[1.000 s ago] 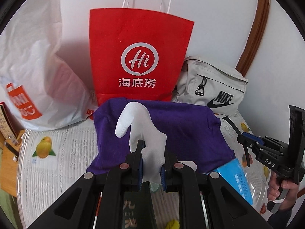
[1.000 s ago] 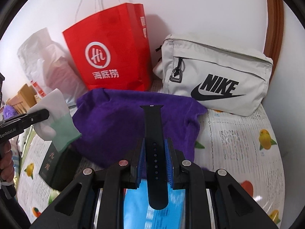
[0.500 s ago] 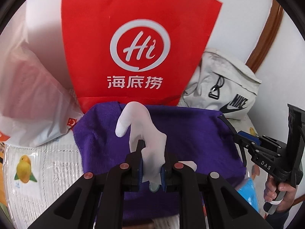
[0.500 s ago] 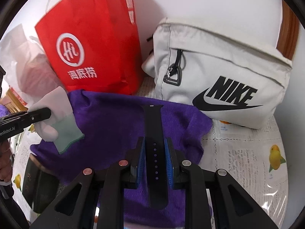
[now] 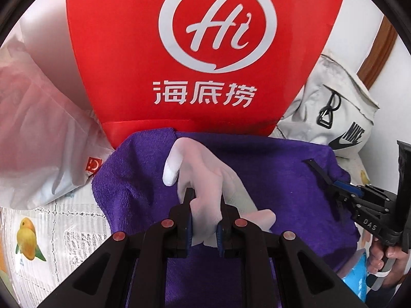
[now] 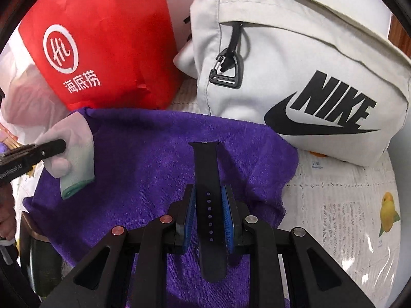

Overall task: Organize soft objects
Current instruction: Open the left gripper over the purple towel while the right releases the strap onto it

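My left gripper (image 5: 204,205) is shut on a white glove (image 5: 200,169) and holds it over a purple towel (image 5: 282,169). The glove also shows at the left of the right wrist view (image 6: 74,151), with its green cuff hanging down. My right gripper (image 6: 208,205) is shut on a black watch strap (image 6: 206,179) above the same purple towel (image 6: 143,169). The right gripper shows at the right edge of the left wrist view (image 5: 331,182).
A red paper bag (image 5: 205,51) stands behind the towel. A white plastic bag (image 5: 38,128) lies to its left and a grey Nike bag (image 6: 295,71) to its right. The tablecloth (image 6: 346,205) has a fruit print. A blue packet (image 5: 357,279) lies under the towel's right corner.
Both grippers have moved forward over the purple towel, toward the red bag and the Nike bag. The glove and the strap stay gripped.
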Available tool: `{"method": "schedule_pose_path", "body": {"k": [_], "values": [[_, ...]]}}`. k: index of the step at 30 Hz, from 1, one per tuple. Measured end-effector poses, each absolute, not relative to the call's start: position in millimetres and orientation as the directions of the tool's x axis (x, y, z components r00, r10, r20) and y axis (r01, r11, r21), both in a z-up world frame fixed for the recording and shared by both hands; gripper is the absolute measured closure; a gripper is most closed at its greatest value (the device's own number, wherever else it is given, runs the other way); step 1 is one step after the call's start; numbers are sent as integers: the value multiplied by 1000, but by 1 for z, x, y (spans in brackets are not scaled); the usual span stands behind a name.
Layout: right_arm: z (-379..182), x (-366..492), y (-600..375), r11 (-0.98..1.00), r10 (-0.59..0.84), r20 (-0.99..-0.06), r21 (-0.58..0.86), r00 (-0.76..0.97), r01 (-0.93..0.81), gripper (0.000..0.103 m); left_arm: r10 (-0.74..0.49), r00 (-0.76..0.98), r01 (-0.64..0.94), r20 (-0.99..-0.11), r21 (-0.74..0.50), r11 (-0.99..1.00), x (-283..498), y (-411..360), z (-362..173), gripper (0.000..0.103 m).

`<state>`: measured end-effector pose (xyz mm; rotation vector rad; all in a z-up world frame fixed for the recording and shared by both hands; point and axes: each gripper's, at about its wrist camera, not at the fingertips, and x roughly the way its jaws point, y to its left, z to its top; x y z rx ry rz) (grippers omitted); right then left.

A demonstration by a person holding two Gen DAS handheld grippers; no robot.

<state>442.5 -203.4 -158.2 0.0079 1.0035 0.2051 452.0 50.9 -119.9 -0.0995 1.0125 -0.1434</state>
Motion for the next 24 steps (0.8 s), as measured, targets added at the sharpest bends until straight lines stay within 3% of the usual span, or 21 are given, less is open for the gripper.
{"method": "schedule_pose_path", "body": {"k": [2,6,8,10,16,21,24], "values": [[-160,446,-204,981,175,-840,104,513,-165,81,-154,522,70,-839,-138,988,452,50,-121,88],[-163,451,-207,979,190,-846,127,499,-158,79,-113,520,48,-846,-103,994,452,48,-122,62],[-159,450,-208,977,200,-840,133,504,-166,61,-87,528,35,-845,-80,996,453,47,-121,53],[-154,447,-208,975,210,-829,141,518,-170,50,-53,532,8,-845,-57,998,451,49,-118,36],[-146,444,-215,973,226,-831,173,508,-150,50,30,544,-59,-839,-3,998,444,51,-106,27],[-140,430,-213,976,217,-822,163,527,-147,49,51,574,-50,-817,27,998,429,51,-98,27],[-136,416,-212,980,193,-814,137,548,-141,41,59,600,-42,-798,42,998,417,52,-90,27]]}}
